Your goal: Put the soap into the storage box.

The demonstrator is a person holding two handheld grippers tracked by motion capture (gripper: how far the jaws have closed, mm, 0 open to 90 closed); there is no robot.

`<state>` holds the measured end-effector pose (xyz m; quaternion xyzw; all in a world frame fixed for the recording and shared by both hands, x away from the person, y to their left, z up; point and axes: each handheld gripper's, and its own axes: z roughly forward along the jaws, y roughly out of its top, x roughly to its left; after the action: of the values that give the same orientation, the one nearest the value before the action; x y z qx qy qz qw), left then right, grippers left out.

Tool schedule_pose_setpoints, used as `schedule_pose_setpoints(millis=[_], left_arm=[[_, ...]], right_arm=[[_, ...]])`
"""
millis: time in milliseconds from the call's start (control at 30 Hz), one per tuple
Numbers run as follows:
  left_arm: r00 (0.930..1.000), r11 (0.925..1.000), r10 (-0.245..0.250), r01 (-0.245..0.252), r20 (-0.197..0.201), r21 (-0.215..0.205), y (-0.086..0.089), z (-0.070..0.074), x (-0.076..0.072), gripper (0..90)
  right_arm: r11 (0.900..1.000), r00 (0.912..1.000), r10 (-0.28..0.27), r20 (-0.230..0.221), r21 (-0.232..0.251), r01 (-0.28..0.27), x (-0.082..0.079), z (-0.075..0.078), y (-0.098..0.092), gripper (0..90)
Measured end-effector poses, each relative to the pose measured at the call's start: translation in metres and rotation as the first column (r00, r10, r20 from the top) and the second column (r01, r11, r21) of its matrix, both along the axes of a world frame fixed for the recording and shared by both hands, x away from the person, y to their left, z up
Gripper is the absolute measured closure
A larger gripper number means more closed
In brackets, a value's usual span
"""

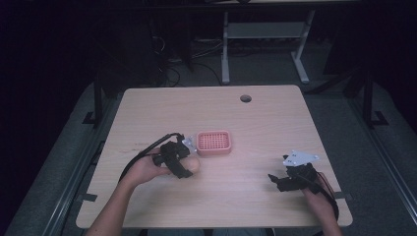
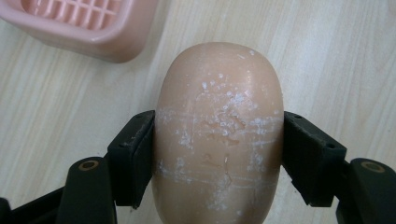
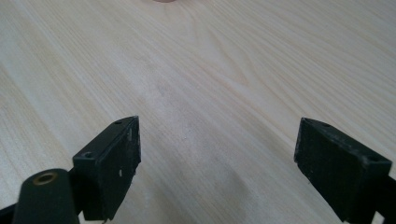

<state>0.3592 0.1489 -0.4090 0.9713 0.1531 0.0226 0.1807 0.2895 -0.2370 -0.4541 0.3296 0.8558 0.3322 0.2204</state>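
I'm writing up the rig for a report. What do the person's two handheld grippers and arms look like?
Both are black, each with two blocky, flat-faced jaws. The left gripper trails a black cable looping toward the table edge and has a grey plate. The right gripper carries a grey three-cornered plate on top. Brass-coloured rivets show at the jaw arms. Both forearms are bare, with no sleeves visible.

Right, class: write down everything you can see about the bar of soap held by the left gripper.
The soap is a smooth, rounded oval bar, peach-coloured, with white scratches and flecks across its top. It sits between the left gripper, whose two black fingers press against its long sides. It is at the table, just in front of the pink slotted soap dish and apart from it. Whether it rests on the wood cannot be told.
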Motion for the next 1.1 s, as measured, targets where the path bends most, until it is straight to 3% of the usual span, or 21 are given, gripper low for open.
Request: schedule_pose_setpoints(millis=[667, 1100], left_arm=[[0.9999, 0.9999, -0.012, 0.011, 0.005, 0.003, -0.011, 0.009, 0.014, 31.5], [0.9992, 0.9993, -0.036, 0.035, 0.015, 0.015, -0.027, 0.019, 0.025, 31.6]], right_arm=[[1.0, 1.0, 0.0, 0.006, 0.003, 0.0, 0.0, 0.001, -0.001, 14.0], [1.0, 0.9999, 0.001, 0.015, 0.01, -0.002, 0.0, 0.002, -0.003, 14.0]])
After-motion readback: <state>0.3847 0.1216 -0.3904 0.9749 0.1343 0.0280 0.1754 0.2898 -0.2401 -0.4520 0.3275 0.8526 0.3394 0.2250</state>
